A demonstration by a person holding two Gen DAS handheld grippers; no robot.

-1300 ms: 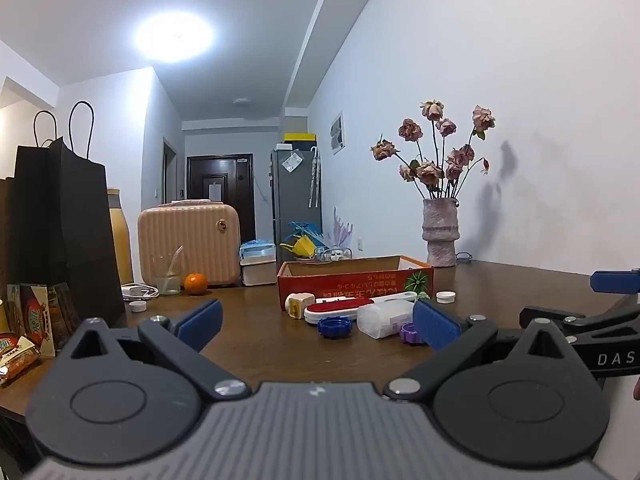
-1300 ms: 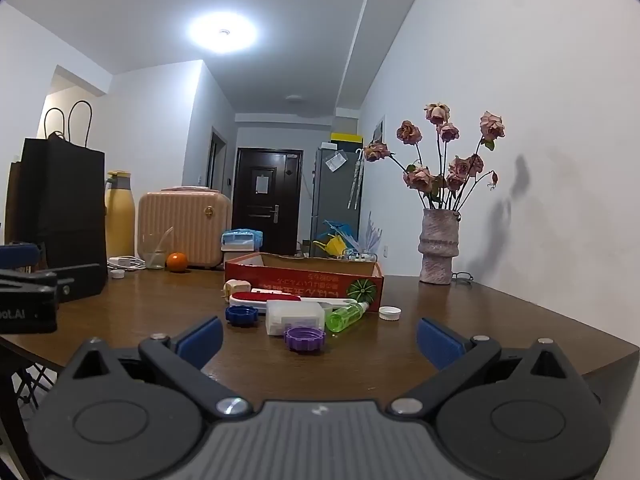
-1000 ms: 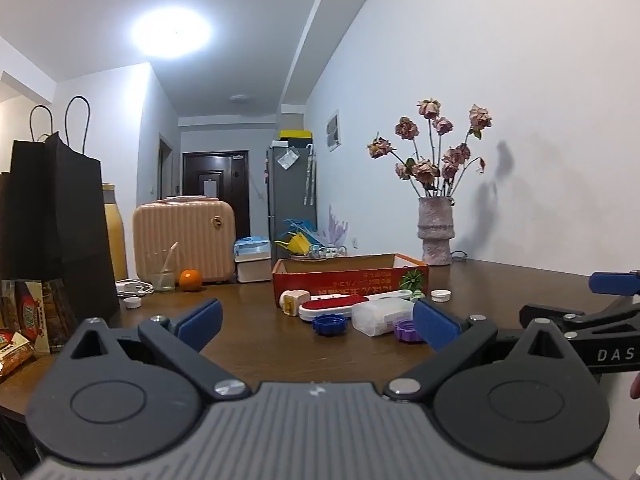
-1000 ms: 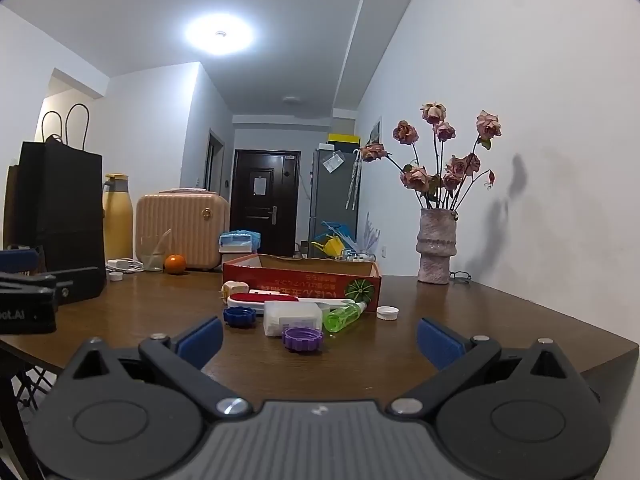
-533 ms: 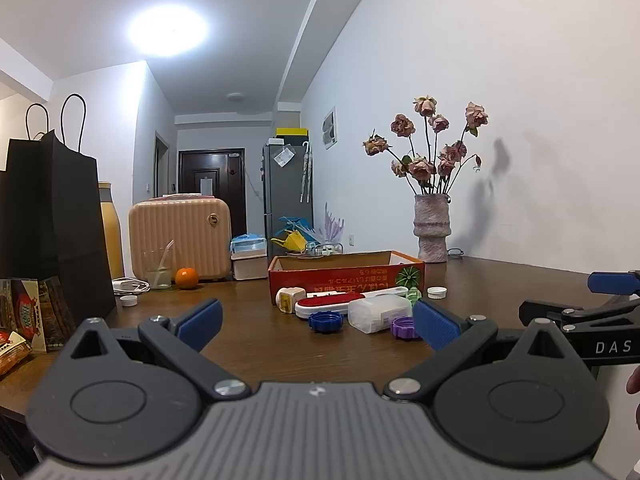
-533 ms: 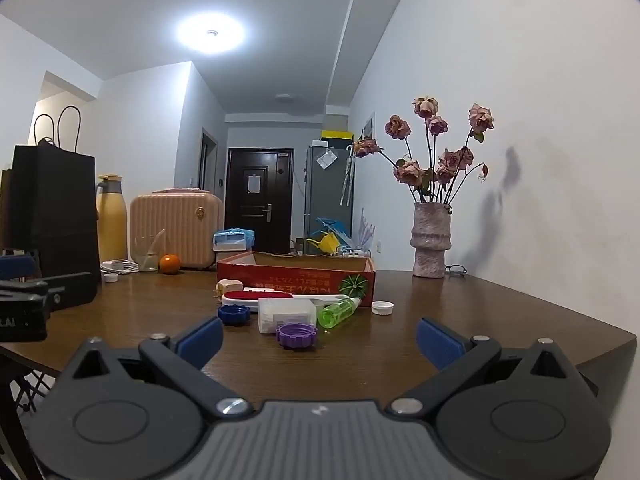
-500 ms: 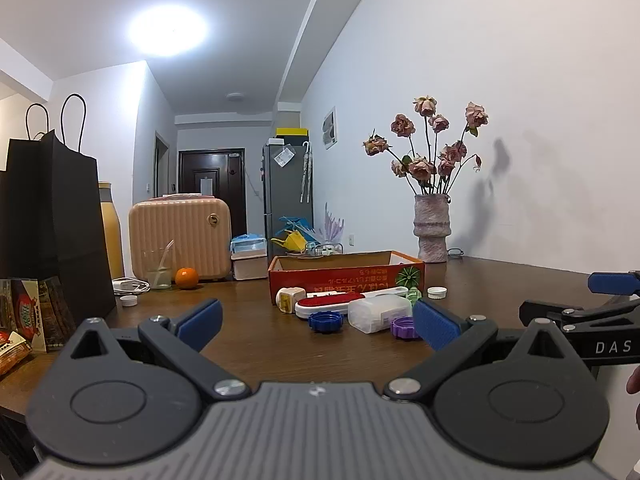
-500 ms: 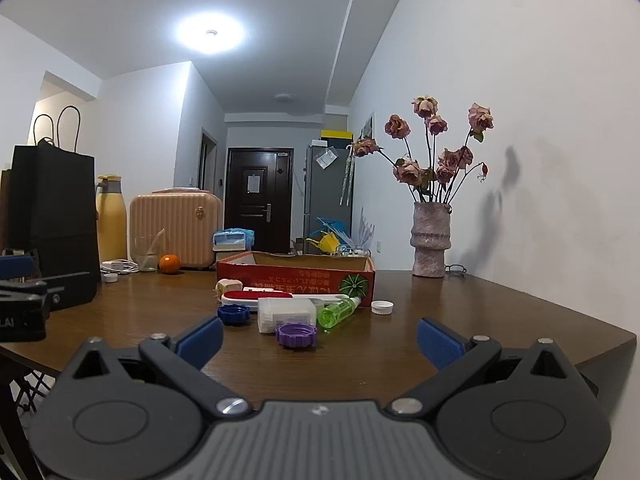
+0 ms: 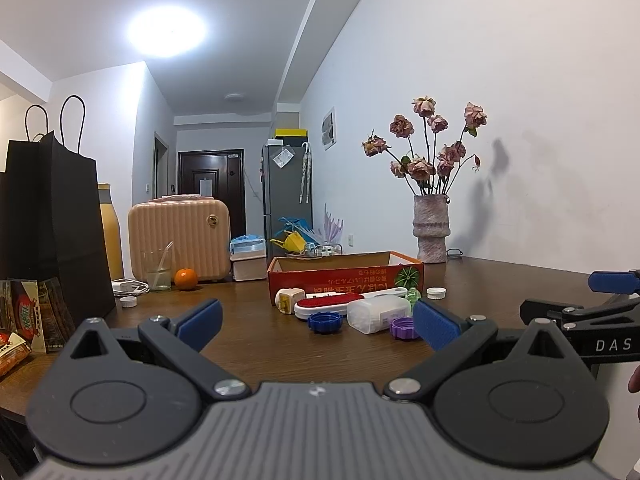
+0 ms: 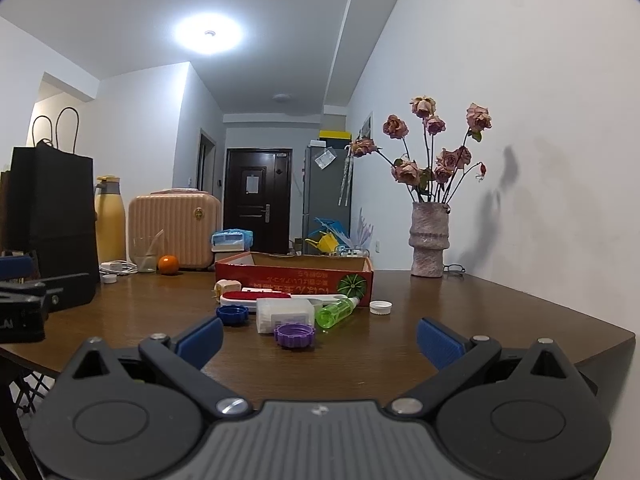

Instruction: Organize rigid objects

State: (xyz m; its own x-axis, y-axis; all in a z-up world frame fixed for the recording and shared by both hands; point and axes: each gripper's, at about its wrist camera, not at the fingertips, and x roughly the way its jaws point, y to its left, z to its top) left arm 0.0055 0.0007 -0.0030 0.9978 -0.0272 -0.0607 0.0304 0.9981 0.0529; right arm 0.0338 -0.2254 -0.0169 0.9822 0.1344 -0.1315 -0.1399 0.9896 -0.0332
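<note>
A red cardboard box (image 9: 344,280) (image 10: 294,278) stands open on the brown table. In front of it lie a blue cap (image 9: 325,322) (image 10: 233,314), a purple cap (image 9: 403,327) (image 10: 295,335), a clear plastic case (image 9: 378,313) (image 10: 285,314), a red and white flat case (image 9: 332,304) (image 10: 240,298), a green bottle (image 10: 336,312), a small white and yellow block (image 9: 289,300) (image 10: 225,287) and a white cap (image 9: 436,292) (image 10: 381,307). My left gripper (image 9: 316,322) is open and empty, short of them. My right gripper (image 10: 318,338) is open and empty, near the purple cap.
A vase of dried roses (image 9: 431,236) (image 10: 428,240) stands at the back right by the wall. A black paper bag (image 9: 52,232), a pink case (image 9: 179,236), a glass (image 9: 158,270), an orange (image 9: 186,279) and snack packets (image 9: 24,320) are on the left.
Both grippers have drifted slightly forward and tilted, so the objects sit a little lower and nearer in view. Both stay open and empty.
</note>
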